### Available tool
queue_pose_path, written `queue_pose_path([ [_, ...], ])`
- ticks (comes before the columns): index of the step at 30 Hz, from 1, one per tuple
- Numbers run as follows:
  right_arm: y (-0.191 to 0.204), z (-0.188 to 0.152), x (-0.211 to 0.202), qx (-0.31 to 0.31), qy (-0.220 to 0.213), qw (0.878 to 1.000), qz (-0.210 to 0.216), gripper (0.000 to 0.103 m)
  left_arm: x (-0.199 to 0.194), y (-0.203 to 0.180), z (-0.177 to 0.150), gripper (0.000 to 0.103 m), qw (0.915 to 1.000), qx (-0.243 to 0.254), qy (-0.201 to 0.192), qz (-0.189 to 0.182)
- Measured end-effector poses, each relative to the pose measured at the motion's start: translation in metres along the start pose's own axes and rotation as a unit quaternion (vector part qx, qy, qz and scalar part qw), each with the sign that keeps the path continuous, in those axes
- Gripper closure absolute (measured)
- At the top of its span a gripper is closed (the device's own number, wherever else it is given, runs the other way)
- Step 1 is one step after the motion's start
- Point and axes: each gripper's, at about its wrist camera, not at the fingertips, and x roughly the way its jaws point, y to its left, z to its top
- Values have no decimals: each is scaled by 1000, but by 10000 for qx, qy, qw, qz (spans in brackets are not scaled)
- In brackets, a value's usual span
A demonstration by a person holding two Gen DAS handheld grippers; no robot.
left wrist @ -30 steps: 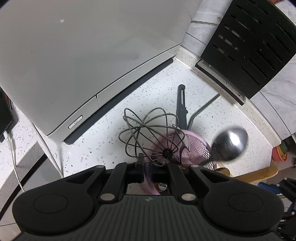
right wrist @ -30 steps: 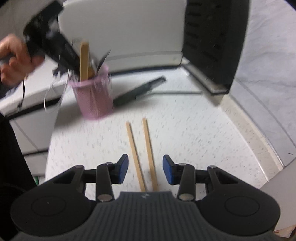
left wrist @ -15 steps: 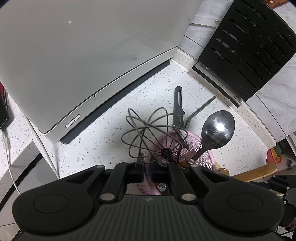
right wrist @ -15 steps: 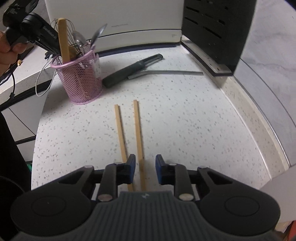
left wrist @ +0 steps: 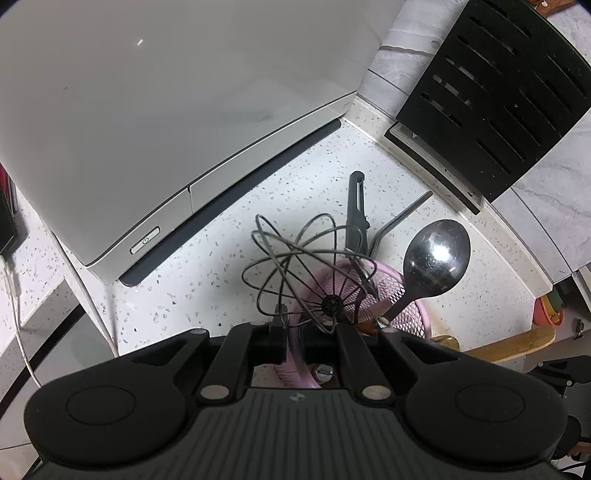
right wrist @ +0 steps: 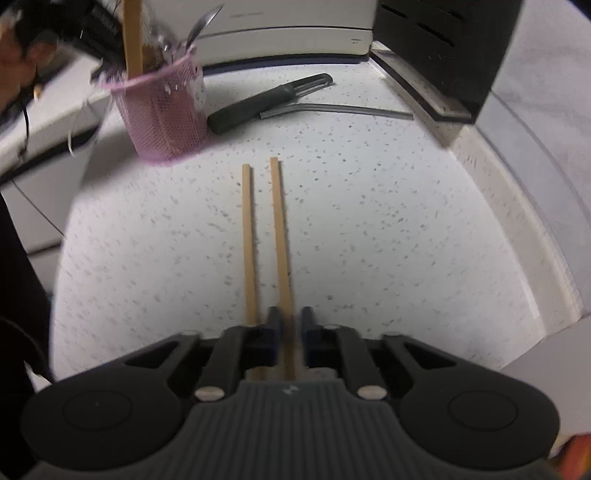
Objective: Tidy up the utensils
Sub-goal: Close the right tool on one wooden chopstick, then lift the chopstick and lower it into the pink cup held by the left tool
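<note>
My pink mesh utensil cup (right wrist: 162, 110) motion-blurred, my hand (right wrist: 14, 66) cut off at the frame edge, two wooden chopsticks' (right wrist: 282, 258) near ends hidden under my tongs.

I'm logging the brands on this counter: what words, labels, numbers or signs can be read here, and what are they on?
Power symbol, no words: on the button of the white box-shaped appliance.
Small grey print on that appliance's front: too blurred to read.
Nothing else carries text.

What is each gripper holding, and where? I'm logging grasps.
Left gripper: shut on the pink mesh cup's near rim. Right gripper: shut on the right chopstick at its near end; left chopstick free.
</note>
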Motion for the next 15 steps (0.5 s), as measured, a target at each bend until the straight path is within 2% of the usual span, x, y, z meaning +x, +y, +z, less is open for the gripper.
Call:
queue_pose_path([
  [9, 15, 23, 1, -1124, 331, 9925, -348, 102, 4, -4, 0, 95, 9999, 25, 21, 107],
  [12, 25, 36, -11, -1613, 385, 9840, -653, 102, 4, -5, 0, 95, 9999, 49, 17, 135],
  [15, 37, 49, -22, -2217, 477, 9686, -1017, 102, 4, -4, 0, 95, 9999, 36, 30, 116],
])
